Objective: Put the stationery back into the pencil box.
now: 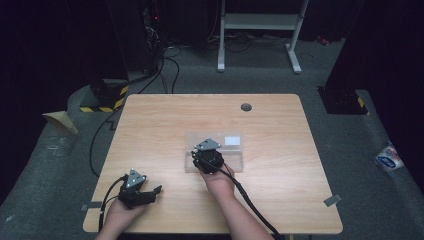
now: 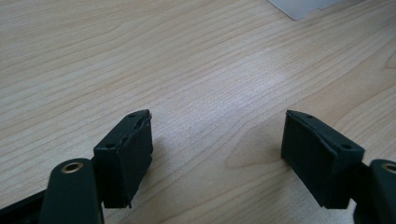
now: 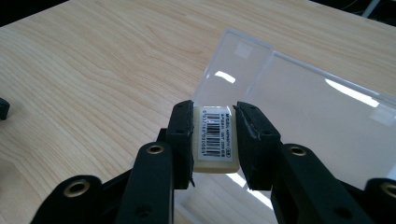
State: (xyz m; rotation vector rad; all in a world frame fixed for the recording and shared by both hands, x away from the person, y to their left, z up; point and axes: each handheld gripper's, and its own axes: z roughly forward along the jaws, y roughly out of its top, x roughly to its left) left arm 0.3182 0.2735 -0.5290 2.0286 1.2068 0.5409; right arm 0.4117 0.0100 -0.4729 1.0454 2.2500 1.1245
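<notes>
**Cream block held above clear plastic box**

Right gripper (image 3: 215, 140): black fingers (image 3: 182, 140) are pinched on a small cream-white rectangular block (image 3: 215, 140), smooth, with a barcode label on its upper face; it is seen at lower centre of the right gripper view. A clear plastic box (image 3: 299, 107), rigid and glossy, is seen just behind, right of centre. Left gripper (image 2: 217, 154): matte black fingers are spread apart, nothing between them, over the pale wood-grain desk (image 2: 140, 56). In the high view, it is found at lower left.
</notes>
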